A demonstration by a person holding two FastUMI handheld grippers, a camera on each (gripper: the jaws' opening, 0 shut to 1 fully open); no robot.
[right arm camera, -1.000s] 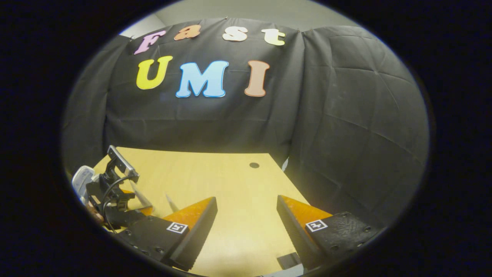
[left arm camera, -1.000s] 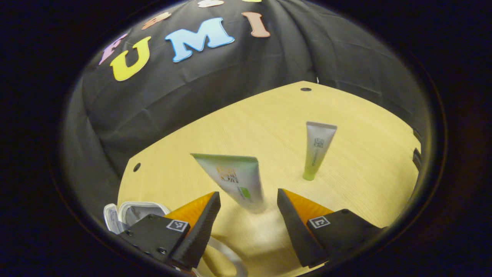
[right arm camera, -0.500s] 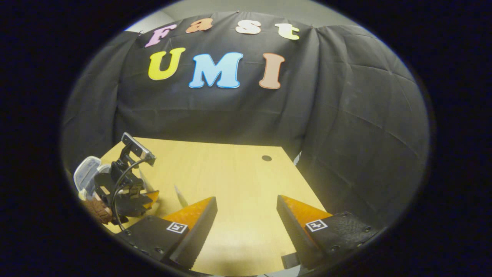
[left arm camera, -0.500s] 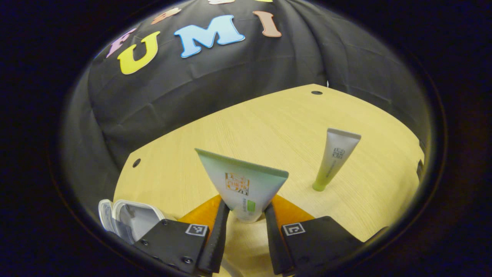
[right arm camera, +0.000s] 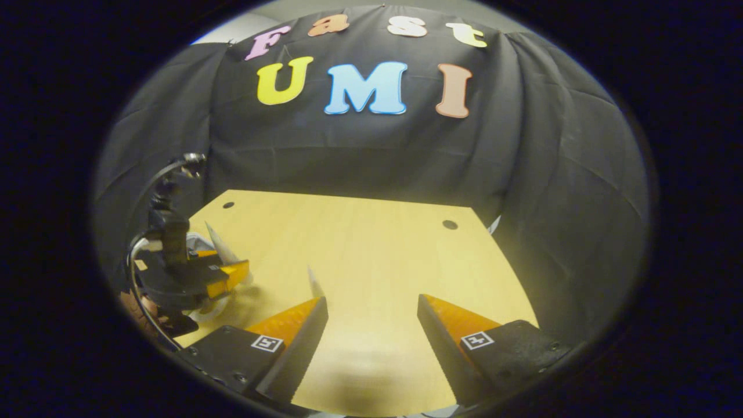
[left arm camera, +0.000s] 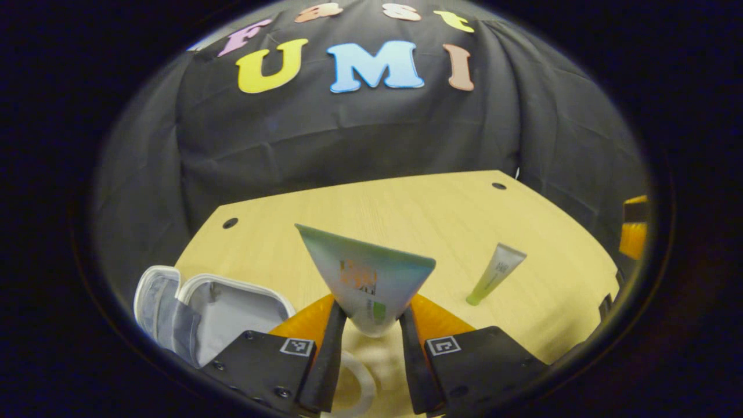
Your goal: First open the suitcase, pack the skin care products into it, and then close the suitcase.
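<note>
Between the two fingers of the left gripper [left arm camera: 371, 342], in the left gripper view, a wide skin-care tube [left arm camera: 365, 278] stands with its flat crimped end up and its narrow cap end down, both fingers pressing on its lower sides. It appears raised off the wooden table [left arm camera: 406, 215], though the contact point is hidden. To the gripper's lower left lies the small pale suitcase [left arm camera: 203, 307], its lid thrown open and its grey-lined halves side by side on the table. Farther right, well apart from the held tube, a slim green-tinted tube [left arm camera: 493, 274] stands on its cap, leaning slightly.

Over in the right gripper view, the right gripper [right arm camera: 371, 339] hangs above bare table with its fingers spread wide and nothing between them. At the left of that view the left gripper [right arm camera: 223, 273] appears side-on with the tube [right arm camera: 219, 247] poking up from it, and the slim tube [right arm camera: 314, 283] rises just behind the right gripper's left finger.
</note>
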